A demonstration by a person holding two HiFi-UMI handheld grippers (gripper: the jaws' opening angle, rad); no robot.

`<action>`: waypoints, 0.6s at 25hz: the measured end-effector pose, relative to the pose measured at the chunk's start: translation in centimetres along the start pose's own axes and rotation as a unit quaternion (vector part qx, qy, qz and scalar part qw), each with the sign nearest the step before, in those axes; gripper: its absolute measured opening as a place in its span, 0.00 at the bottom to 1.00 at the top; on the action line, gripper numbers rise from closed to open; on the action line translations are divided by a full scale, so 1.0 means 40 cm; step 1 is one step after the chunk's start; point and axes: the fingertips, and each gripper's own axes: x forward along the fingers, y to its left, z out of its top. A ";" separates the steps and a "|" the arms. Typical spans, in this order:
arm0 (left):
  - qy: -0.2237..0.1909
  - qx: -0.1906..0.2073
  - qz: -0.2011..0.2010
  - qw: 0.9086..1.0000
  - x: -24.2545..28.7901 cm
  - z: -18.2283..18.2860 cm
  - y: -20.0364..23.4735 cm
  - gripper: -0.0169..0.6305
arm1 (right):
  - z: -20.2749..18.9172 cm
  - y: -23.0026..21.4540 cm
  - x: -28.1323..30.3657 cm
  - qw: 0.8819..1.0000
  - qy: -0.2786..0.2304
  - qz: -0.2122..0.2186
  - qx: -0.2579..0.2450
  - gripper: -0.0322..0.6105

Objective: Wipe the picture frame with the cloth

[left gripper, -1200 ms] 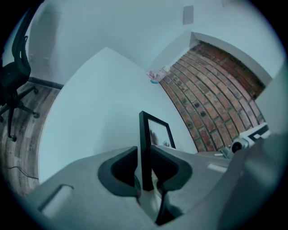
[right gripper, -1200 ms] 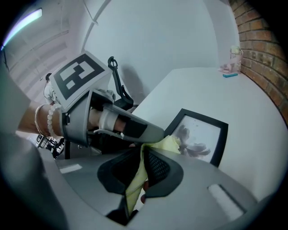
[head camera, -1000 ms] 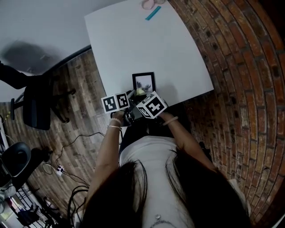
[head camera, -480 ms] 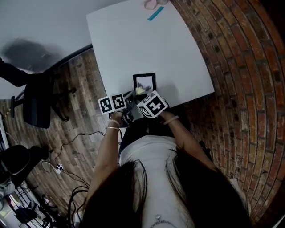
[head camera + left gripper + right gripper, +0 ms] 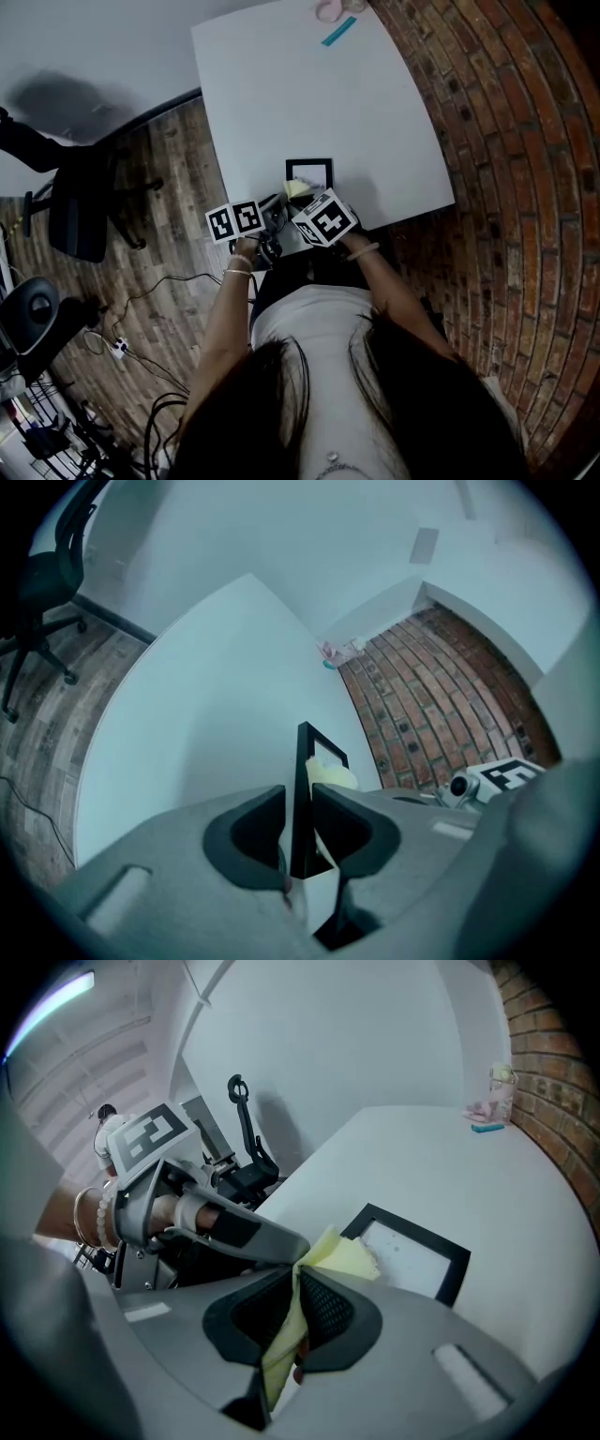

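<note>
A black picture frame [image 5: 309, 175] with a pale print lies near the front edge of the white table [image 5: 281, 84]. My left gripper [image 5: 298, 799] is shut on the frame's [image 5: 306, 761] near edge, which stands edge-on between the jaws. My right gripper [image 5: 295, 1288] is shut on a folded yellow cloth [image 5: 339, 1258]. The cloth [image 5: 296, 188] rests against the frame's [image 5: 412, 1255] near left corner, right beside the left gripper's fingers [image 5: 244, 1232]. In the head view both grippers [image 5: 272, 217] sit close together at the frame's near end.
A pink object [image 5: 328, 9] and a teal strip [image 5: 338, 31] lie at the table's far end. A brick floor [image 5: 506, 141] runs along the right. A black office chair [image 5: 80, 202] stands left on wood flooring, with cables [image 5: 141, 309] trailing near the person.
The left gripper's marker cube has shifted slightly left and rolled. The frame and cloth stay where they were, with both grips unchanged.
</note>
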 end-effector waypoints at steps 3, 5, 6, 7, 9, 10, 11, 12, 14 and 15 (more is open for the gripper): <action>-0.003 -0.011 -0.009 1.000 -0.004 0.004 0.002 0.17 | 0.006 -0.006 0.003 1.000 0.003 -0.002 -0.007 0.10; -0.006 -0.017 -0.013 1.000 -0.004 0.006 0.004 0.17 | 0.010 -0.011 0.004 1.000 0.003 -0.002 -0.008 0.10; -0.007 -0.019 -0.013 1.000 -0.004 0.007 0.004 0.17 | 0.011 -0.014 0.004 1.000 0.004 -0.002 -0.008 0.10; -0.008 -0.021 -0.014 1.000 -0.004 0.007 0.004 0.17 | 0.012 -0.017 0.005 1.000 0.004 -0.002 -0.009 0.10; -0.008 -0.022 -0.017 1.000 -0.005 0.007 0.004 0.17 | 0.015 -0.025 0.005 1.000 0.004 -0.006 -0.009 0.10; -0.006 -0.020 -0.018 1.000 -0.005 0.005 0.002 0.17 | 0.019 -0.031 0.003 1.000 0.002 -0.008 -0.008 0.10; -0.003 -0.015 -0.018 1.000 -0.004 0.002 -0.001 0.17 | 0.022 -0.037 0.002 1.000 0.001 -0.009 -0.006 0.10; 0.000 -0.009 -0.017 1.000 -0.002 -0.001 -0.004 0.17 | 0.026 -0.043 0.000 1.000 -0.001 -0.010 -0.004 0.10; 0.008 0.006 -0.014 1.000 0.003 -0.007 -0.010 0.18 | 0.031 -0.052 -0.002 1.000 -0.002 -0.012 -0.001 0.10; 0.010 0.011 -0.013 1.000 0.004 -0.010 -0.011 0.18 | 0.033 -0.055 -0.001 1.000 -0.002 -0.012 -0.001 0.10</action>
